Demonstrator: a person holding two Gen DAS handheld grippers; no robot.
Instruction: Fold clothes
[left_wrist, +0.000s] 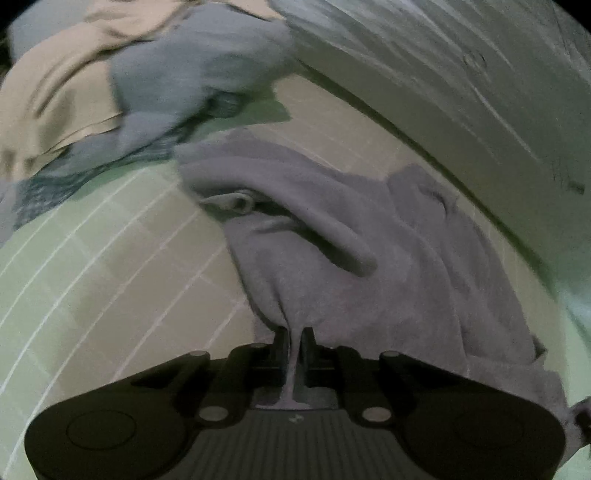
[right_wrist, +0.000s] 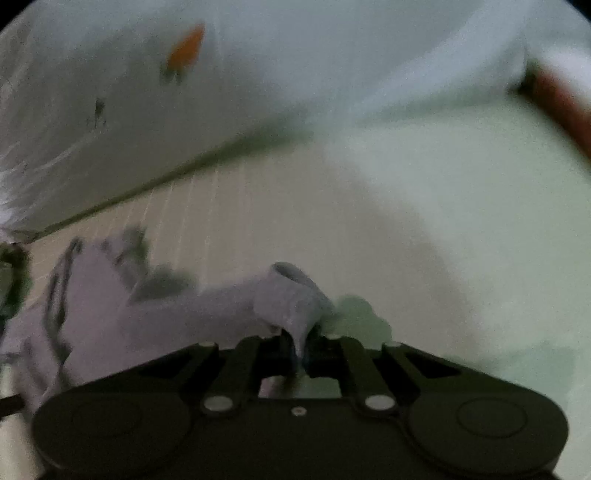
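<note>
Both pairs of jaws are clamped on the same grey fleece garment (left_wrist: 351, 258), each pinching a thin fold of its cloth. From the left wrist view, the left gripper (left_wrist: 294, 343) points steeply down at a pale green bedsheet (left_wrist: 92, 266) crossed with white grid lines. The cloth rises from between its fingers and spreads up and to the right, rumpled, with a small neck label (left_wrist: 231, 201) showing at an opening. Beyond it lies a heap of other clothes: a blue-grey piece (left_wrist: 192, 70) over a beige one (left_wrist: 62, 88). A pale wall (left_wrist: 443, 66) runs along the bed's far edge.

From the right wrist view, which is blurred, the right gripper (right_wrist: 301, 341) also tilts down at the sheet, gripping a rolled end of the garment, perhaps a sleeve. The rest trails off to the left across the bed.
</note>
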